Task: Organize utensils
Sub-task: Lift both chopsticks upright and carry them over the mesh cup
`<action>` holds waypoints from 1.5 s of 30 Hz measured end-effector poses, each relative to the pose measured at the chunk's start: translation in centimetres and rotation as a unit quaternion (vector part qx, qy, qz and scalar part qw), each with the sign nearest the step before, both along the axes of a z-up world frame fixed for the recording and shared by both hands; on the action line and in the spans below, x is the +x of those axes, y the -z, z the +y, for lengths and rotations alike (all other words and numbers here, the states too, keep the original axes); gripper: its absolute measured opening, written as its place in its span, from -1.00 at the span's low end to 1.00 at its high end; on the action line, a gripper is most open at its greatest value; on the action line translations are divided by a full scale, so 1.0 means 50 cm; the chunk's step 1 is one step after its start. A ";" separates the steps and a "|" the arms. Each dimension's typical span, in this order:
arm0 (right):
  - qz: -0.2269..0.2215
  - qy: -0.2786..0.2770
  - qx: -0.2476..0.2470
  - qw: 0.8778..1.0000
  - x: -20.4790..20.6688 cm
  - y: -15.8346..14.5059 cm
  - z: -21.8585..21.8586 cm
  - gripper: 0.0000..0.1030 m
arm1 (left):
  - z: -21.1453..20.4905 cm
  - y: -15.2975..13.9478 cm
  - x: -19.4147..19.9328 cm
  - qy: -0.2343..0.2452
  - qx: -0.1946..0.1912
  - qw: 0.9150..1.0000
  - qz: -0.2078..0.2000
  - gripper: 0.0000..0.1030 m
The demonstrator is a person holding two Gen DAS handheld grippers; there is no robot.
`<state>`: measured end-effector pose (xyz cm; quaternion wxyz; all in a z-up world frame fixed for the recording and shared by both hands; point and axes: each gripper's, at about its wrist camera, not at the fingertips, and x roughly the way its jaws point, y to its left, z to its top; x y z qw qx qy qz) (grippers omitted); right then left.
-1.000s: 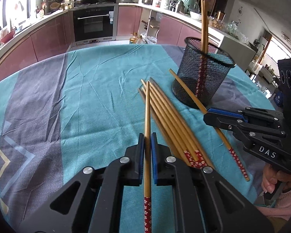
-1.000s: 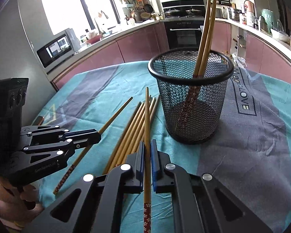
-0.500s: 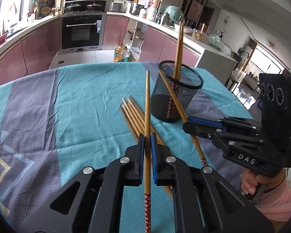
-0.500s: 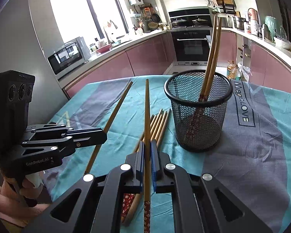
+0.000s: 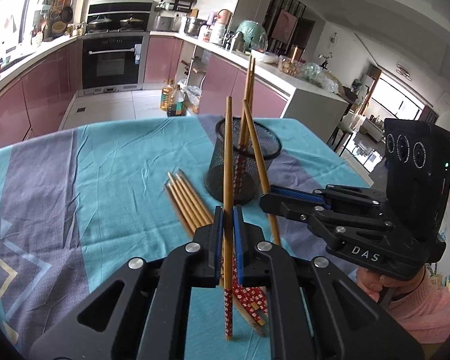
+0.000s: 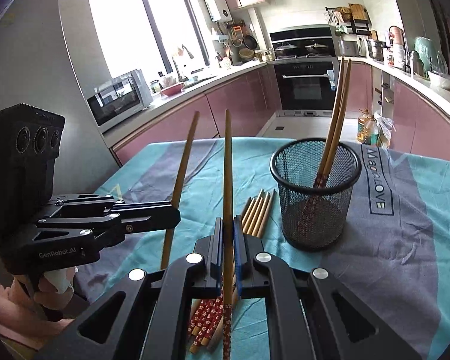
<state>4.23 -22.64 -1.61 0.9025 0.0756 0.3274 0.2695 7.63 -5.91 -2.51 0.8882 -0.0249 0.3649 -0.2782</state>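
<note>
Mesh cup (image 6: 315, 192) holds two chopsticks (image 6: 336, 120); each claw grips one.

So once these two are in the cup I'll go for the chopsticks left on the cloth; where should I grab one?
Take an outer stick of the bundle on its bare bamboo shaft, near the middle, coming from above with the fingers either side of it. They lie flat, side by side and touching, so an edge stick likely gives the most finger room. The red ends lie under the right gripper.
</note>
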 end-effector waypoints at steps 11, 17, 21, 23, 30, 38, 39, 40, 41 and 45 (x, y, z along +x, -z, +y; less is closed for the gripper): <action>-0.034 0.005 0.005 0.999 -0.007 -0.045 -0.012 -0.89 | -0.012 -0.064 -0.004 0.016 -0.020 0.999 -0.032 -0.86; -0.051 0.011 0.003 0.999 -0.004 -0.067 -0.025 -0.89 | -0.018 -0.089 0.007 0.019 -0.028 0.998 -0.047 -0.86; -0.065 0.017 0.002 0.998 -0.001 -0.085 -0.037 -0.89 | -0.020 -0.107 0.016 0.020 -0.032 0.998 -0.056 -0.86; -0.073 0.021 0.002 0.997 0.001 -0.096 -0.042 -0.89 | -0.022 -0.116 0.019 0.019 -0.032 0.997 -0.062 -0.86; -0.092 0.035 0.006 0.995 0.009 -0.126 -0.067 -0.89 | -0.028 -0.153 0.033 0.024 -0.042 0.996 -0.078 -0.86; -0.114 0.048 0.013 0.992 0.029 -0.162 -0.094 -0.89 | -0.034 -0.205 0.044 0.022 -0.043 0.993 -0.106 -0.86; -0.117 0.048 0.014 0.992 0.032 -0.168 -0.097 -0.89 | -0.034 -0.213 0.045 0.021 -0.044 0.993 -0.110 -0.86; -0.120 0.050 0.015 0.991 0.034 -0.173 -0.098 -0.89 | -0.036 -0.218 0.046 0.022 -0.045 0.992 -0.113 -0.86; -0.123 0.051 0.016 0.991 0.035 -0.178 -0.100 -0.89 | -0.038 -0.228 0.047 0.023 -0.047 0.992 -0.117 -0.86; -0.142 0.059 0.016 0.988 0.046 -0.201 -0.109 -0.89 | -0.046 -0.253 0.057 0.022 -0.050 0.990 -0.130 -0.86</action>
